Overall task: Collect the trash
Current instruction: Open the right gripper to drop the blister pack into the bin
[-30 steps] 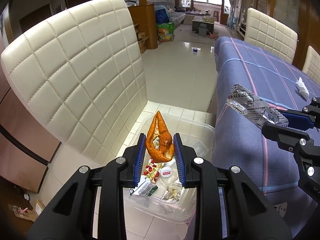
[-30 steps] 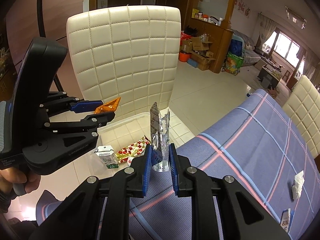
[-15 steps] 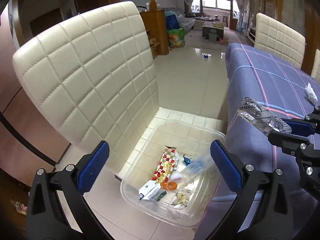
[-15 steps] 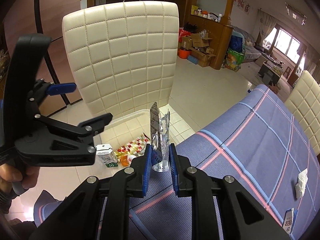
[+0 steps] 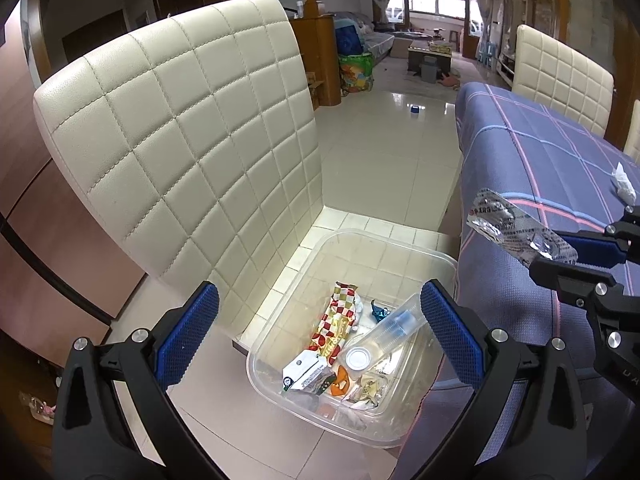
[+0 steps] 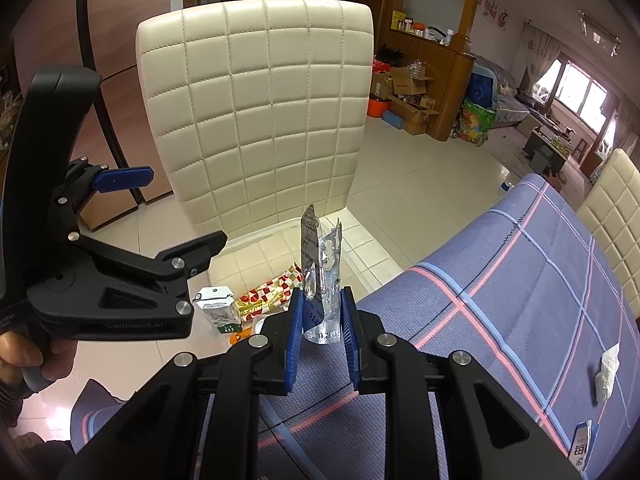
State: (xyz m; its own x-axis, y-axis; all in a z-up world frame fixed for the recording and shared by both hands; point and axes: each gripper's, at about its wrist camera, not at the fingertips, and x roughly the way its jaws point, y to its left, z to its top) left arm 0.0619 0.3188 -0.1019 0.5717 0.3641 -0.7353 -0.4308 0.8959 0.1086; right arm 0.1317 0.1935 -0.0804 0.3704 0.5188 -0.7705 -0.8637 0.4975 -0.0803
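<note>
A clear plastic bin (image 5: 404,244) stands on the floor by the table, holding wrappers, a small carton, a clear bottle and an orange peel (image 5: 339,380). My left gripper (image 5: 320,324) is wide open and empty above the bin; it also shows in the right wrist view (image 6: 168,216). My right gripper (image 6: 320,320) is shut on a crumpled silver blister pack (image 6: 320,276), held over the table edge beside the bin. The pack also shows in the left wrist view (image 5: 520,232).
A cream quilted chair (image 5: 192,152) stands behind the bin. The table with a blue plaid cloth (image 6: 520,280) carries a crumpled white tissue (image 6: 608,372) and a small packet (image 6: 584,444) at the right.
My left gripper opened and let go of the orange peel, which now lies in the bin. The right gripper stays shut on the blister pack and barely moved.
</note>
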